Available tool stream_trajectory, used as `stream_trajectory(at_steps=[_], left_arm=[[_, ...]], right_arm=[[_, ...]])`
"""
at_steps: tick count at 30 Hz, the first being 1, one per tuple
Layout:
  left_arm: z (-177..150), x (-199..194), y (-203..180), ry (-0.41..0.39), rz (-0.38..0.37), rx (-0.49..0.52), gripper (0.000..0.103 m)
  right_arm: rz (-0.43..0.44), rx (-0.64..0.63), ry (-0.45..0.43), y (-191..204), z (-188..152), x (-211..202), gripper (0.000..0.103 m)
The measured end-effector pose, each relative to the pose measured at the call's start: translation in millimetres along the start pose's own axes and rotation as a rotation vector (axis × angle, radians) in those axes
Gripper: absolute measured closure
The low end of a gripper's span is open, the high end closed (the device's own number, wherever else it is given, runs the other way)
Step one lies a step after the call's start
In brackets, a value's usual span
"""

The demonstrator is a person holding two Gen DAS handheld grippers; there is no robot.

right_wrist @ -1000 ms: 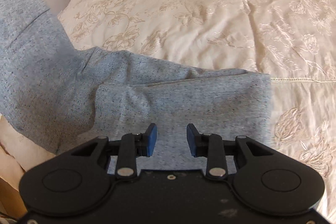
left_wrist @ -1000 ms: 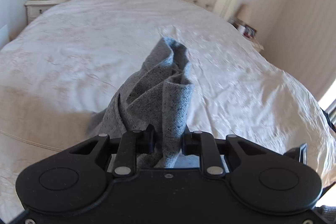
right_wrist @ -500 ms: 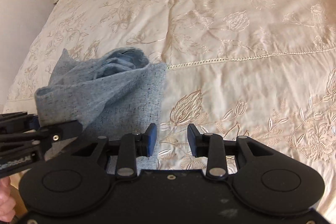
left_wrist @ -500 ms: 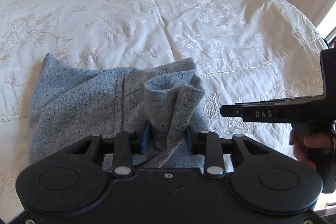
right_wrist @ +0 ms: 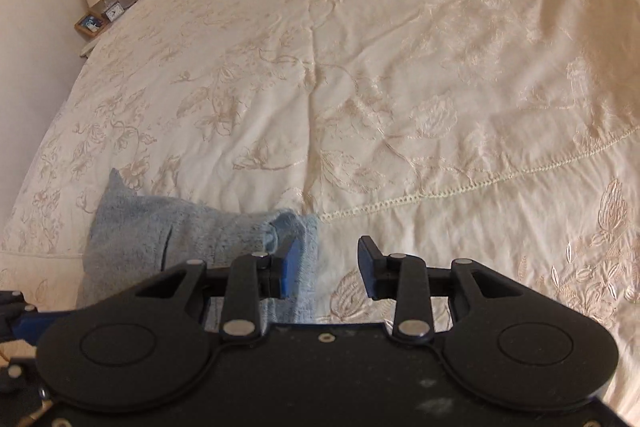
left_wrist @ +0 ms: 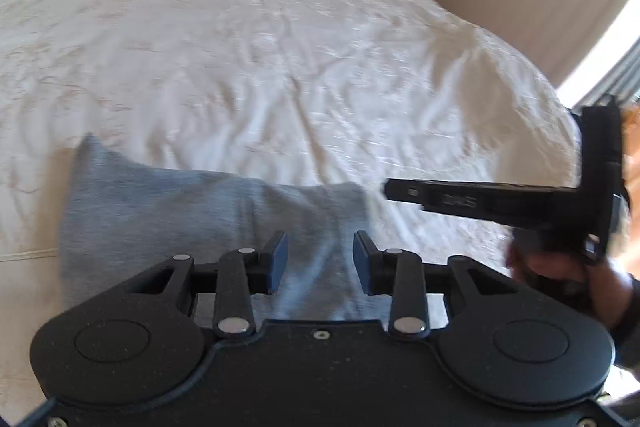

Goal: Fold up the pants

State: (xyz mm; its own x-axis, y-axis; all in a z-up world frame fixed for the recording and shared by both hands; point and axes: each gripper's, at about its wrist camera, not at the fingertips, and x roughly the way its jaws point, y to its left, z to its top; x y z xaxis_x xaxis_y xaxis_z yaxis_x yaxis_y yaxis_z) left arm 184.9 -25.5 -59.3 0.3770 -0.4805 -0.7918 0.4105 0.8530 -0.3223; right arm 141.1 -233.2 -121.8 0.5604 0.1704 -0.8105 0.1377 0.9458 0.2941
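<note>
Left tongs (left_wrist: 320, 261) open, right tongs (right_wrist: 328, 267) open, folded pants (left_wrist: 192, 223) on bedspread (left_wrist: 280, 47)

Bright daylight from the right; left view motion-blurred, fisheye-curved edges

The grey-blue marled pants (left_wrist: 192, 211) lie folded into a compact, slightly rumpled bundle on the bedspread, at about seven o'clock in the right wrist view (right_wrist: 176, 239).
</note>
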Motion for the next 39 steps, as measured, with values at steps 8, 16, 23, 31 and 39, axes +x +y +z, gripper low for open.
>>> stream_trajectory(at_steps=[8,16,23,31,39], left_arm=[[16.9,69.9,104.7,0.121,0.217,-0.185,0.059],[49.4,72.8,147.6,0.147,0.191,-0.272,0.072],[93.9,109.5,165.8,0.21,0.269,-0.205,0.066],[85.1,141.7,191.3,0.278,0.288,-0.299,0.064],[68.0,69.3,153.8,0.158,0.275,-0.22,0.068]], right_arm=[[0.004,-0.187,0.05,65.1,-18.5,33.7,0.069],[-0.07,-0.078,0.175,43.4,-45.4,62.4,0.067],[-0.086,-0.183,0.03,66.6,-36.1,25.7,0.067],[-0.071,-0.276,0.089,75.2,-62.2,33.3,0.067],[-0.078,-0.373,0.092,73.5,-91.5,18.2,0.066]])
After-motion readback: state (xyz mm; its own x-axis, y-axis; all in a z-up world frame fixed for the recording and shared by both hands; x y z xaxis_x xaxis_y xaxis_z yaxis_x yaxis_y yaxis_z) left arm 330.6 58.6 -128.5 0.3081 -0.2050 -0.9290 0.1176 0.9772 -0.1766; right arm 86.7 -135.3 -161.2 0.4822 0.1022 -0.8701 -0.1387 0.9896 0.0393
